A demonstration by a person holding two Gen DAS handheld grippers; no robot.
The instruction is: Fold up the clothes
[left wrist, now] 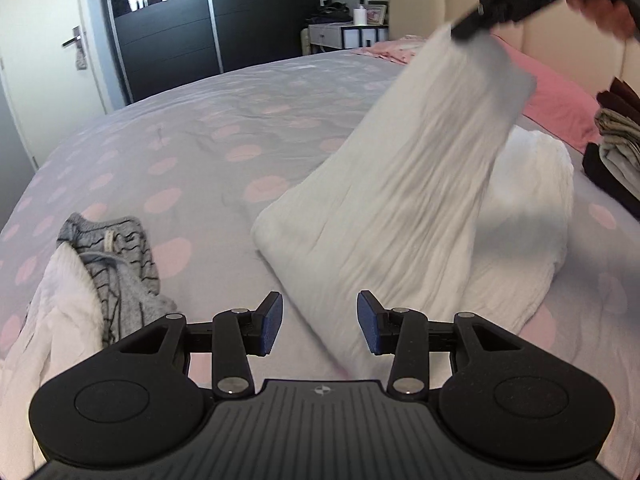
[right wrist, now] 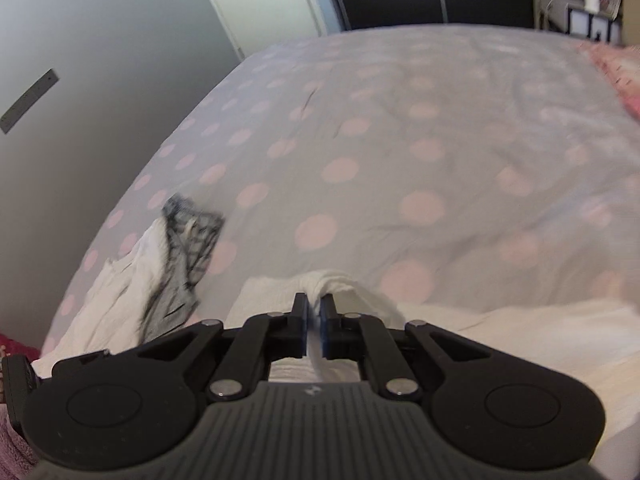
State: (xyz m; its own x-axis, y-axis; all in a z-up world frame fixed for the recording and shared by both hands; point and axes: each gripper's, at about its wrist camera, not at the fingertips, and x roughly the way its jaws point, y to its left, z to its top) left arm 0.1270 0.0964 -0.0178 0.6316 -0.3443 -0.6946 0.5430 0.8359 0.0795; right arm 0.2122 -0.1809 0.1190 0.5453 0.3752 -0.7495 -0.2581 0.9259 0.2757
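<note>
A white crinkled garment [left wrist: 404, 208] lies on the bed, one end lifted high at the upper right. My right gripper [left wrist: 474, 26] holds that raised end, and in the right wrist view the right gripper [right wrist: 315, 330] is shut on a bunched fold of the white garment [right wrist: 332, 280]. My left gripper [left wrist: 319, 322] stands open low over the bed, with the garment's near edge just ahead of its blue pads [left wrist: 368, 320]. Nothing sits between its fingers.
The grey bedspread with pink dots [left wrist: 192, 152] covers the bed. A striped grey garment [left wrist: 116, 256] on white cloth lies at the near left. Folded dark and grey clothes [left wrist: 616, 136] are stacked at the right, by a pink pillow [left wrist: 552, 96]. A wardrobe [left wrist: 172, 28] and a nightstand [left wrist: 344, 34] stand behind.
</note>
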